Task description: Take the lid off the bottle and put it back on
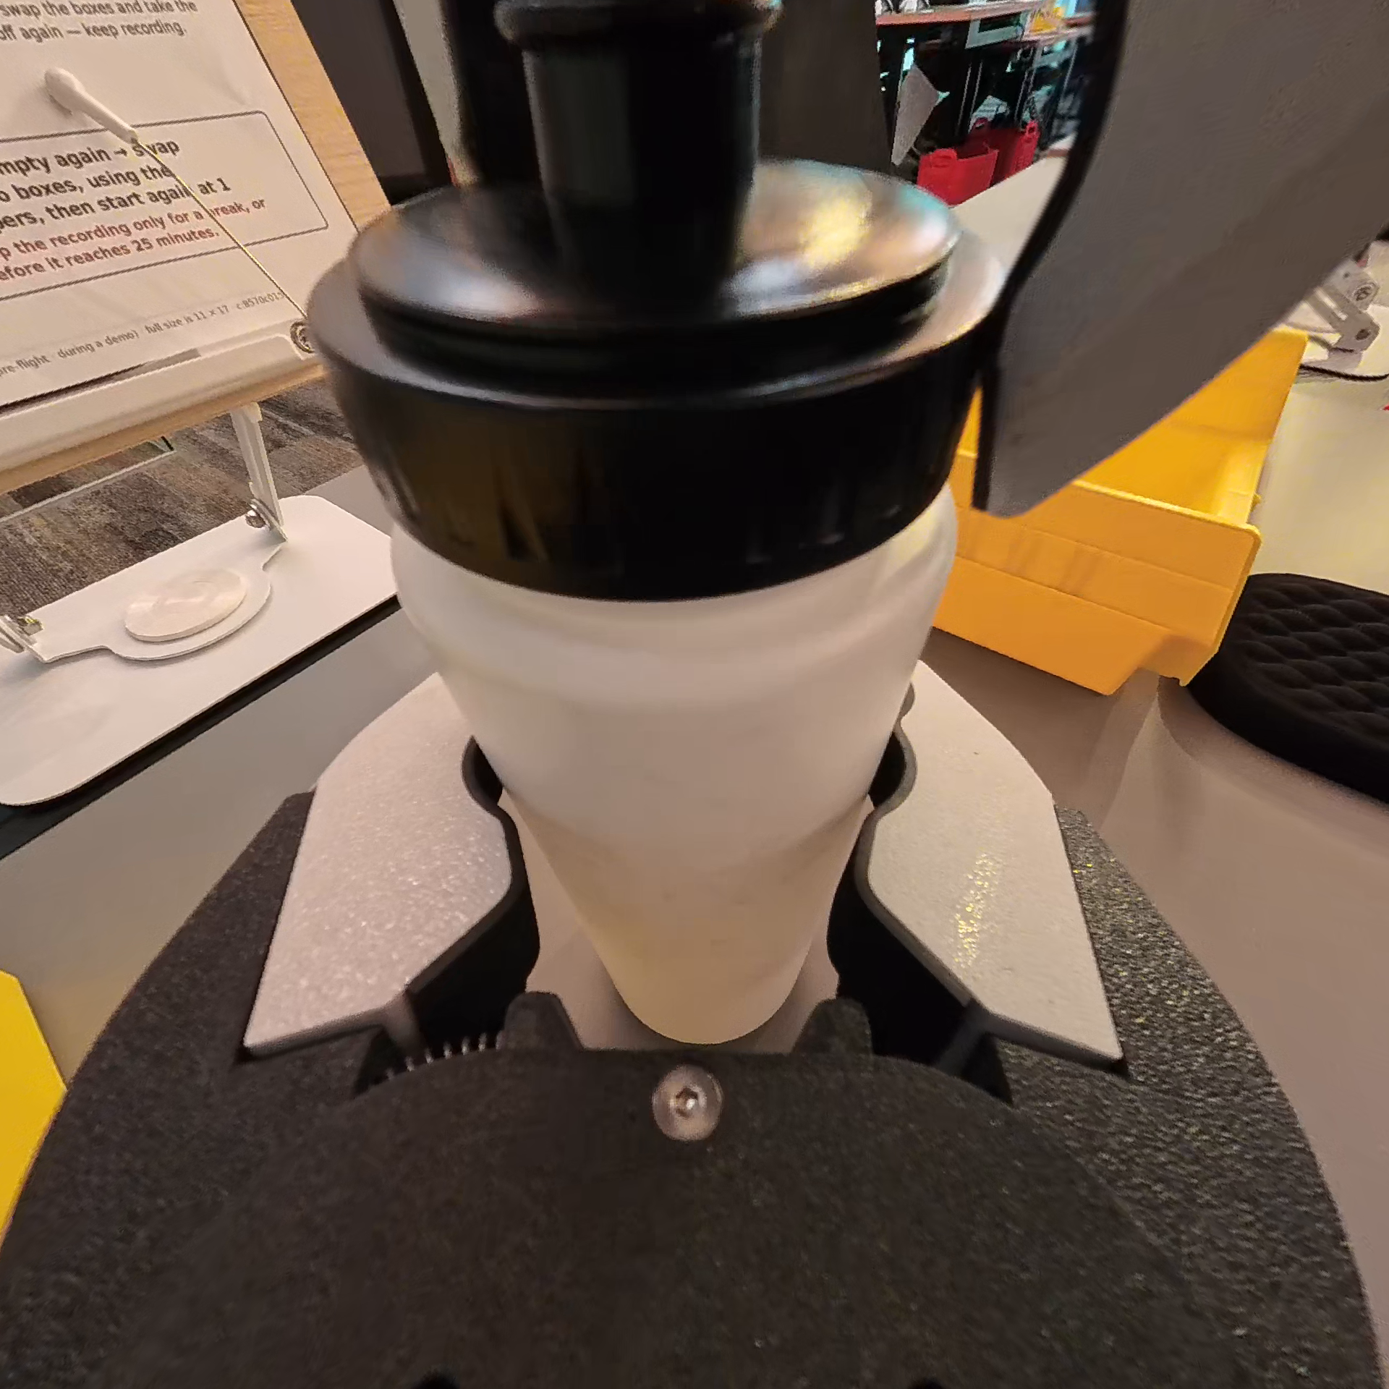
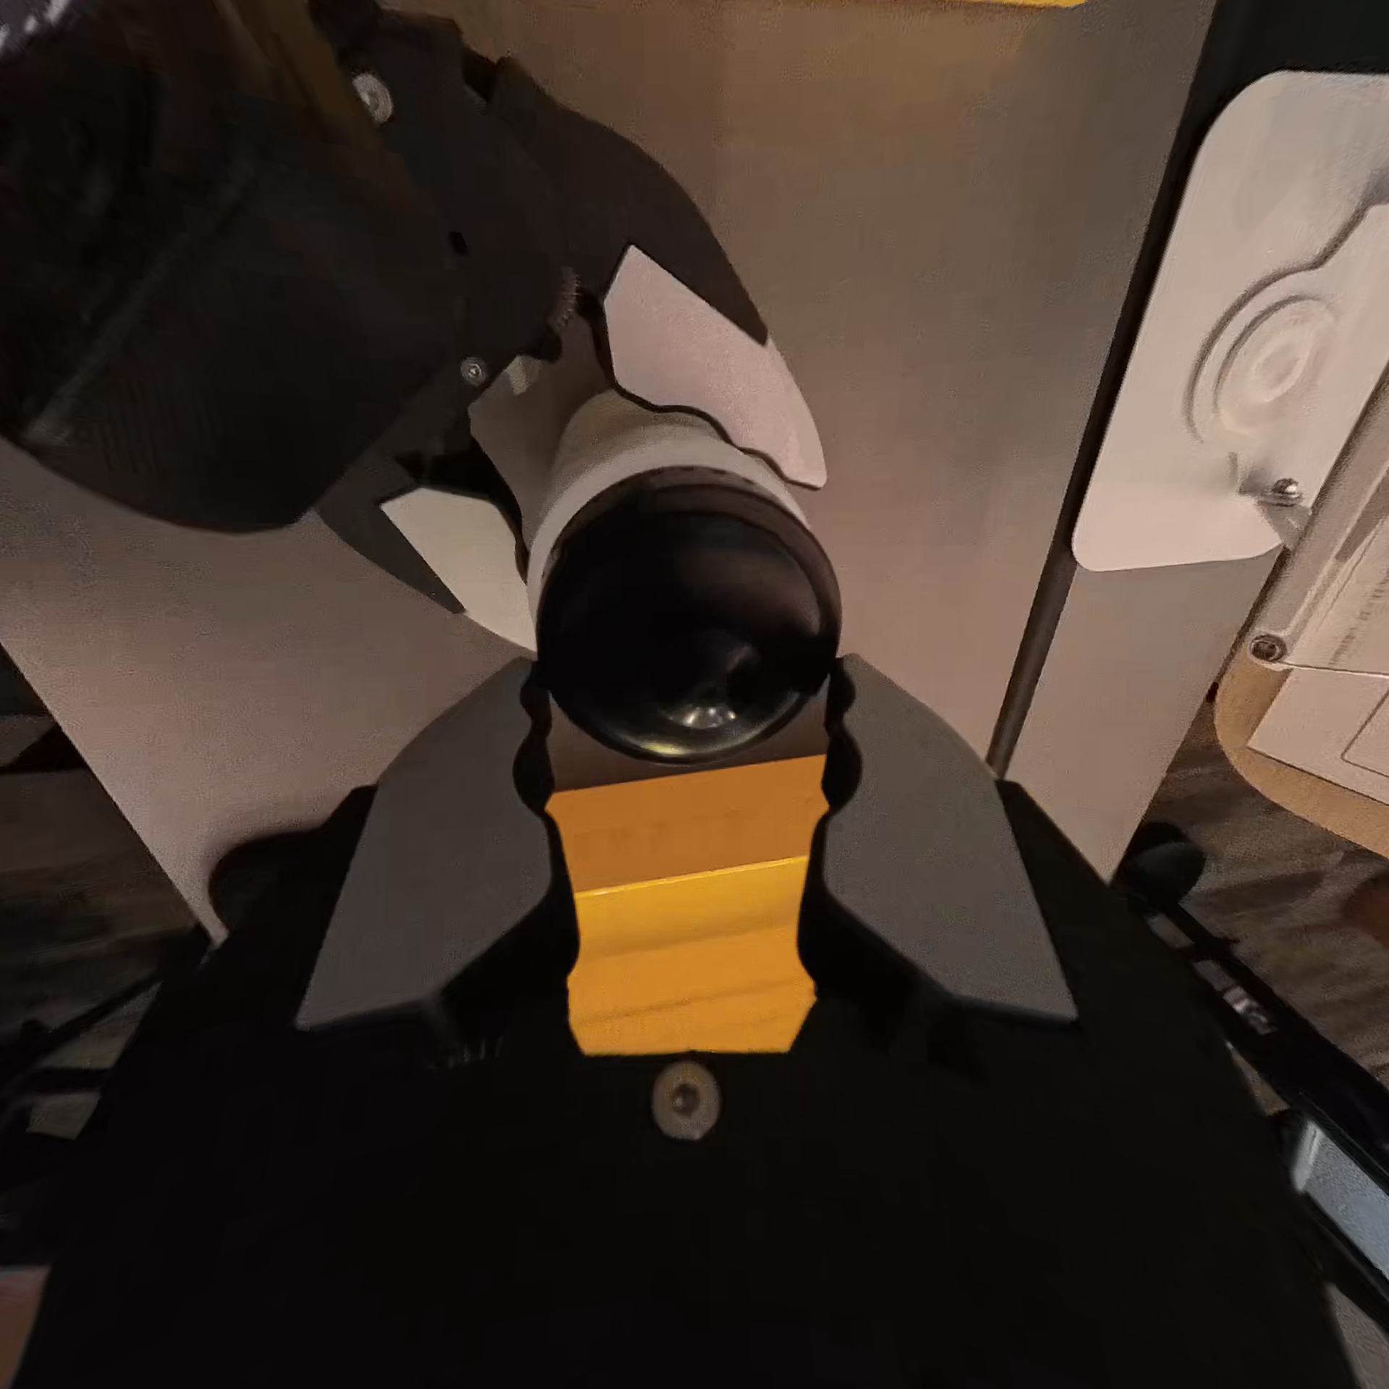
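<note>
A white bottle [image 1: 676,751] with a black screw lid [image 1: 646,481] and spout lies in my left gripper [image 1: 691,782], whose grey pads are shut on the bottle's body. In the right wrist view I look at the lid's top [image 2: 676,601]. The white bottle [image 2: 639,451] runs back behind the lid into the left gripper [image 2: 631,534]. My right gripper [image 2: 684,676] has its two fingertips against opposite sides of the lid. One of its fingers [image 1: 1165,263] shows at the upper right of the left wrist view, touching the lid's rim.
A yellow bin [image 1: 1090,586] sits on the grey table [image 1: 1240,939] to the right, and shows under the right gripper [image 2: 691,902]. A printed sign [image 1: 135,225] stands on a white base plate [image 1: 150,676] at the left. A black mesh pad [image 1: 1315,676] lies at the far right.
</note>
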The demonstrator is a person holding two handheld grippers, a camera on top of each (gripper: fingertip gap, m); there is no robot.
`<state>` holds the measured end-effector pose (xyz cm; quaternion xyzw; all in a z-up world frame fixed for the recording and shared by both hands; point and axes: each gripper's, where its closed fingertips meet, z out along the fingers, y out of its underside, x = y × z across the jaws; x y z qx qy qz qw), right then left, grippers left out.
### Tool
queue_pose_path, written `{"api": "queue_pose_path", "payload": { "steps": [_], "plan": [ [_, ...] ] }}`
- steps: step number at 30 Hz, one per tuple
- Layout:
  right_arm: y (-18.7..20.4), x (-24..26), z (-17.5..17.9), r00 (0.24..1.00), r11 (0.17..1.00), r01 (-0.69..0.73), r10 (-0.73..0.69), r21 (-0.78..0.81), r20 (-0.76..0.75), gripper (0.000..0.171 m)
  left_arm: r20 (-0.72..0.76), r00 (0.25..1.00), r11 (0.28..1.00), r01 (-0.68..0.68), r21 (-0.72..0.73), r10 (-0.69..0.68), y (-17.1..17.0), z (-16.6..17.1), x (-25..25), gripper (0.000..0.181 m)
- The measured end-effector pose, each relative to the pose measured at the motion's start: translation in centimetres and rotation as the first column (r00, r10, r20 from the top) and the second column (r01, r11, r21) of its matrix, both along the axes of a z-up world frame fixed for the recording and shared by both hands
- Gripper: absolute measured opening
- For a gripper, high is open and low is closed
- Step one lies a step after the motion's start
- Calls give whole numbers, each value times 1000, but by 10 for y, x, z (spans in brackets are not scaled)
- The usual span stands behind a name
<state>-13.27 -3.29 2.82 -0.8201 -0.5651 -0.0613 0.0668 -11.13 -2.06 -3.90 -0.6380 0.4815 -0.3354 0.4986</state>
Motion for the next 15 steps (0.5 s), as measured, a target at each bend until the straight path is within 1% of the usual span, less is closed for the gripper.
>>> {"api": "queue_pose_path", "payload": {
  "steps": [1, 2, 4, 5, 7, 9, 10, 12, 13, 14, 15],
  "plan": [
    [1, -1, 0, 999, 1000, 16, -16, -2, -27, 72, 1, 1000, 1000, 1, -3, -1, 0, 0, 0, 98],
    [1, -3, 1, 996, 998, 63, -63, -9, -65, 73, 0, 1000, 1000, 1, -3, -1, 1, 0, 0, 98],
    [3, -8, 3, 971, 981, 189, -192, -32, -140, 80, 1, 1000, 1000, 0, -3, 0, 1, 0, 0, 98],
    [4, -11, 3, 952, 967, 249, -254, -50, -173, 80, 1, 1000, 1000, -1, -3, 1, 1, 0, 0, 98],
    [5, -15, 0, 929, 947, 311, -320, -76, -186, 80, 0, 1000, 1000, -1, -3, 1, 1, 0, 0, 98],
    [4, -12, -5, 926, 937, 339, -348, -82, -146, 77, -1, 1000, 1000, 0, -2, 0, 1, 0, 0, 98],
    [4, -12, -6, 939, 948, 310, -317, -74, -131, 77, -1, 1000, 1000, 1, 0, -1, 0, 0, 0, 98],
    [1, -6, -6, 986, 988, 148, -150, -37, -72, 76, -4, 1000, 1000, 2, 6, -2, -1, 0, 1, 98],
    [1, -3, -6, 997, 998, 65, -65, -13, -49, 76, -4, 1000, 1000, 0, 6, 0, -1, 0, 1, 98],
    [2, -3, -5, 999, 1000, 13, -13, 8, -49, 76, -1, 1000, 1000, 0, 2, 0, 0, 0, 1, 98],
    [3, -3, -4, 998, 1000, -4, 5, 22, -64, 75, 2, 1000, 1000, 1, -2, -1, 1, 0, 1, 98]
  ]
}}
